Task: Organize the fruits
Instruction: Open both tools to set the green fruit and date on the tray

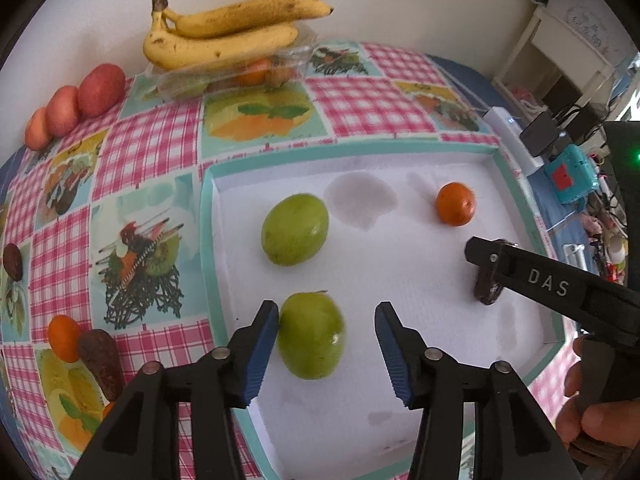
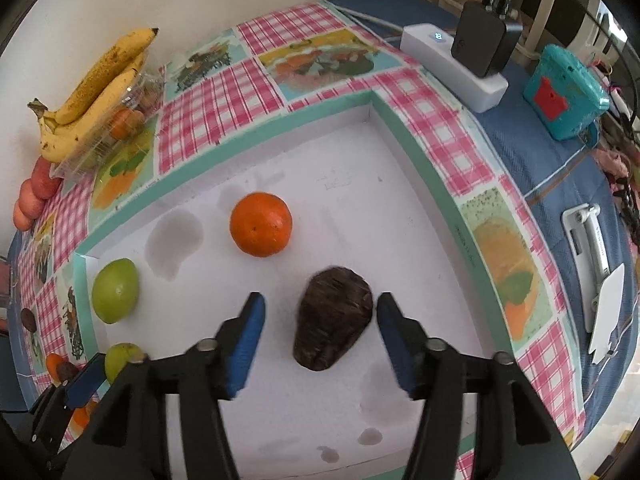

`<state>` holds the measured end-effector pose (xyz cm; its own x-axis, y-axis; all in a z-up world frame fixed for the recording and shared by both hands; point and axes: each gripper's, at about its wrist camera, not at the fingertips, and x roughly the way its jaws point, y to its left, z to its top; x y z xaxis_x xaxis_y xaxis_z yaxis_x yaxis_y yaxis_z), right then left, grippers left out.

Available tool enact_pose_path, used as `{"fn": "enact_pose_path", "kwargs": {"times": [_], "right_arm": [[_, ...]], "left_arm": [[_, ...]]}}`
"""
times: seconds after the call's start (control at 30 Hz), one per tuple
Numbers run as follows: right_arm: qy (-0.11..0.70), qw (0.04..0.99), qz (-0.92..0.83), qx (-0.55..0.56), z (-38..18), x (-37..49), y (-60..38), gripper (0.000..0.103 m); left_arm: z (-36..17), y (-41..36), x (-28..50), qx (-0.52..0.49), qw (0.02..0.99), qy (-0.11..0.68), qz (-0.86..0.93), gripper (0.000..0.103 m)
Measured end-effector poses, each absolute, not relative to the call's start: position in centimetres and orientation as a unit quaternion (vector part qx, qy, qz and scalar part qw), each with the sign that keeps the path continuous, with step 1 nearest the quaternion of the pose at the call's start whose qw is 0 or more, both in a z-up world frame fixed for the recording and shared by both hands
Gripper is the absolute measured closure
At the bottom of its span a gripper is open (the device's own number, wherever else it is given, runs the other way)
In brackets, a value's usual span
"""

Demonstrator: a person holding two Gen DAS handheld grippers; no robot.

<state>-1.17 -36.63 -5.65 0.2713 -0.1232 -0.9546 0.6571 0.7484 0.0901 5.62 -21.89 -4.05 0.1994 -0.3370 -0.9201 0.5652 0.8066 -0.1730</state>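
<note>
**Fruit sorted onto white tray, two tools at work**

Tabletop [image 1: 352, 92] under a checked fruit-print cloth carries a shallow white tray [image 2: 400, 128], where sorting appears partly done. Bananas [image 1: 224, 36] rest on a clear box by the wall. In the tray, the left tool [image 1: 326, 344] stands spread around a green fruit [image 1: 312, 336]; its left pad looks to touch the skin, the other stands apart. The right tool [image 2: 320, 332], also spread, brackets a dark avocado [image 2: 332, 324], the long axis running along the fingers, narrow end nearest the camera. An orange [image 2: 261, 224] lies just beyond, straight ahead.
</note>
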Motion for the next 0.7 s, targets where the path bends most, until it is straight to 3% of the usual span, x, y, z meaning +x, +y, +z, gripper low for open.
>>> {"fn": "enact_pose_path", "kwargs": {"times": [0.17, 0.33, 0.4, 0.57, 0.7], "right_arm": [[0.528, 0.772, -0.258, 0.242, -4.1, -1.3, -36.6, 0.022], [0.514, 0.783, -0.26, 0.235, -2.8, -1.5, -36.5, 0.021], [0.51, 0.785, -0.263, 0.233, -2.5, -1.6, -36.5, 0.01], [0.504, 0.79, -0.273, 0.217, -1.7, -1.7, -36.4, 0.009], [0.502, 0.794, -0.263, 0.219, -1.7, -1.3, -35.6, 0.009]], "left_arm": [[-2.6, -20.8, 6.1, 0.09, 0.779, 0.553, -0.283, 0.034], [-1.7, -18.5, 7.6, 0.073, 0.795, 0.547, -0.251, 0.025], [-1.5, -17.4, 8.2, 0.064, 0.801, 0.546, -0.237, 0.024], [-0.5, -13.3, 10.5, 0.048, 0.829, 0.527, -0.182, 0.011], [0.1, -9.3, 12.0, 0.039, 0.844, 0.518, -0.133, 0.009]]}}
